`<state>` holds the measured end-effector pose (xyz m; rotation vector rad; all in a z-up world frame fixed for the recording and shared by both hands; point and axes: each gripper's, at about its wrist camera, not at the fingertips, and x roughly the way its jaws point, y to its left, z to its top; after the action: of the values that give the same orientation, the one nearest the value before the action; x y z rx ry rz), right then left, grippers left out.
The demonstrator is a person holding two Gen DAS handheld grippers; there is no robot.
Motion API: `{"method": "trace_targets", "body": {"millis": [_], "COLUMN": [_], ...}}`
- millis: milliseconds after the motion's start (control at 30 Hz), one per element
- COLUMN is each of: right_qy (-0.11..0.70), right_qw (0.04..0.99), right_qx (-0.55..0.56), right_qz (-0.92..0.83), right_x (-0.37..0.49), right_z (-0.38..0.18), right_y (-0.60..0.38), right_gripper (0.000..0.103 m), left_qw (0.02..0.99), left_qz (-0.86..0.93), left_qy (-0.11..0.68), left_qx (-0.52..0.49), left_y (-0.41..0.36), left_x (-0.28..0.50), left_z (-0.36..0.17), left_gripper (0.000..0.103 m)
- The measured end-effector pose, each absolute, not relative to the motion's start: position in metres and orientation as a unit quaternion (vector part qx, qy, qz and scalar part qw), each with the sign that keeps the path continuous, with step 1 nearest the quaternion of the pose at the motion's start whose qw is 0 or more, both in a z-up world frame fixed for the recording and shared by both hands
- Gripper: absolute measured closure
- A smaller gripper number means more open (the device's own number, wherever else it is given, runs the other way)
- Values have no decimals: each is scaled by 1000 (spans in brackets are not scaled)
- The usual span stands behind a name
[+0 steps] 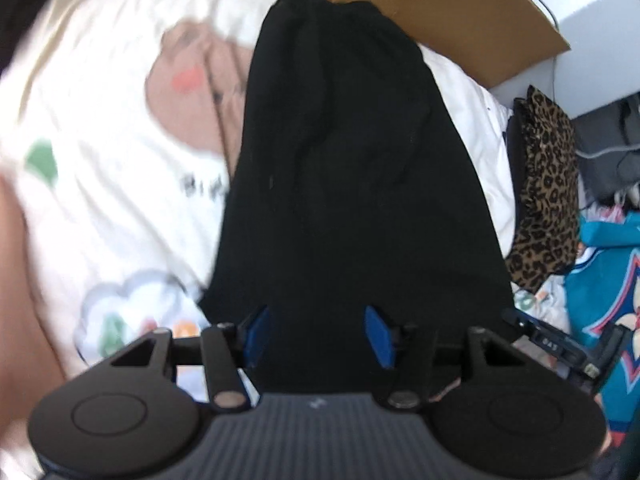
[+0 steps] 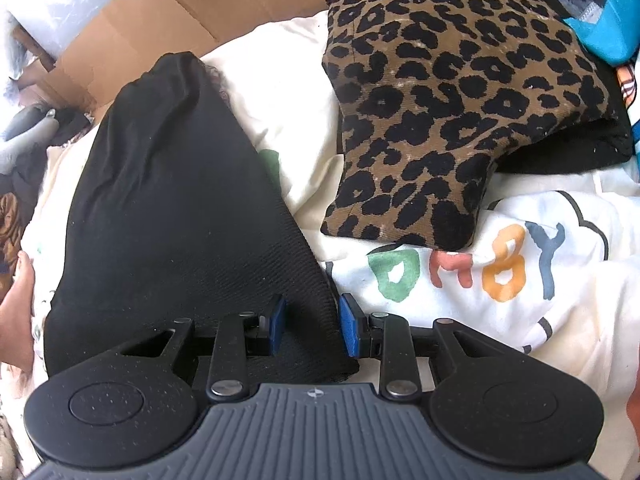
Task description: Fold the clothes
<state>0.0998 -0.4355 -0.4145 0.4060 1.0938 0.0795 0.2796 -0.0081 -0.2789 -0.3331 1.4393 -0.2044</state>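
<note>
The black garment [image 2: 176,216] lies as a long, narrow, folded strip on the cream printed sheet [image 2: 520,280], its far end towards the cardboard [image 2: 168,12]. Your right gripper [image 2: 311,326] straddles the garment's near right corner, jaws apart, pads not pressing. Your left gripper [image 1: 318,334] hovers above the garment's near edge, jaws spread, nothing between them. Risk: a pinch at this corner may catch only the top layer, or the sheet beneath, so a lift would peel the fold open. The leopard-print cushion [image 2: 440,100] just right of the garment could snag a sideways swing. The fabric is matte, soft, faintly creased.
</note>
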Motion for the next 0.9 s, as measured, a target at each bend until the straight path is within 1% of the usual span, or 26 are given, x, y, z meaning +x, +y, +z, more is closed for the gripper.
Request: {"method": "trace_targets", "body": {"millis": [133, 233, 300, 400, 633, 733, 900], "right_qy": [514, 506, 502, 501, 496, 496, 494], "right_qw": [835, 839, 841, 843, 841, 841, 842], "right_qx": [194, 198, 200, 195, 216, 213, 213], "right_qz": [41, 36, 32, 35, 33, 33, 36], "right_x": [96, 94, 93, 93, 90, 91, 90], "right_z": [-414, -414, -415, -414, -417, -417, -418], "right_y": [-437, -436, -434, -432, -437, -436, -437], "right_gripper": [67, 67, 67, 67, 66, 66, 66], "left_qw": [718, 701, 688, 687, 677, 671, 705], "left_qz": [-101, -129, -125, -119, -82, -83, -87], "left_qy": [665, 678, 687, 687, 679, 674, 654], "left_qx": [-178, -179, -196, -205, -274, -296, -259], "left_y": [8, 16, 18, 17, 39, 37, 30], "left_x": [224, 203, 182, 171, 138, 131, 121], "left_z": [-310, -327, -330, -337, -351, -363, -371], "left_gripper": [48, 41, 41, 37, 37, 37, 37]}}
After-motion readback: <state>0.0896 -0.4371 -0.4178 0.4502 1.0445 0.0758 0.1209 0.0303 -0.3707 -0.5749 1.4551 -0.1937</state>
